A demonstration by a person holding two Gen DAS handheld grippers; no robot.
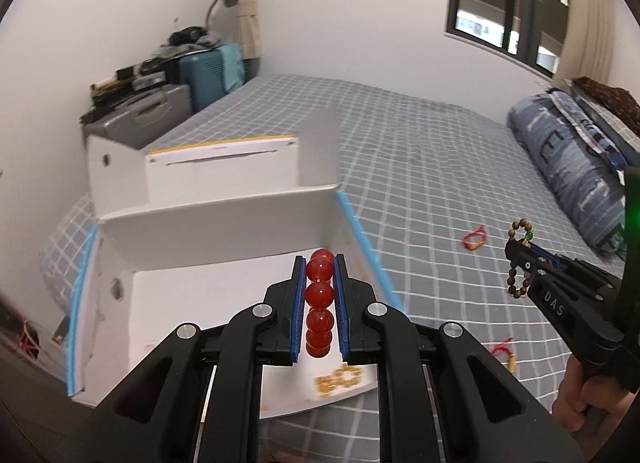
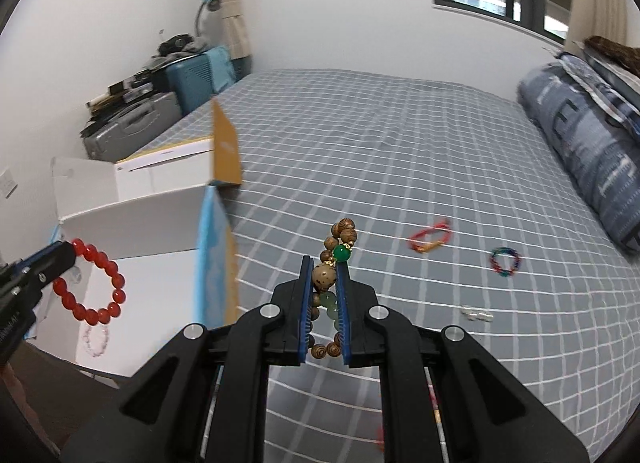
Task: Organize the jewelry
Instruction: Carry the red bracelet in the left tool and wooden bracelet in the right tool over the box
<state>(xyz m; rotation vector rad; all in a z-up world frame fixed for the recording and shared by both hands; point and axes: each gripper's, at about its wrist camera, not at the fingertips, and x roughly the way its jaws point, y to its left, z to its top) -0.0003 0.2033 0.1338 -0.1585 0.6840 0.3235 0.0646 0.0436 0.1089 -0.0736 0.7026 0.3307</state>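
Left tool (image 1: 319, 263) clenched on red bead bracelet (image 1: 319, 295); right tool (image 2: 323, 265) clenched on wooden bead bracelet (image 2: 325, 277).

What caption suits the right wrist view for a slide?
Right gripper holds a wooden bracelet above the bed; left gripper holds a red bracelet over the box.

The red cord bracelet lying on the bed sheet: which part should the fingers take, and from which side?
The red cord bracelet lies flat as an open loop on the bed sheet, apart from the multicoloured bracelet. Probably best to come from above, one finger inside the loop and one outside, closing on the red cord rather than the yellowish knot, whose shape is blurred.
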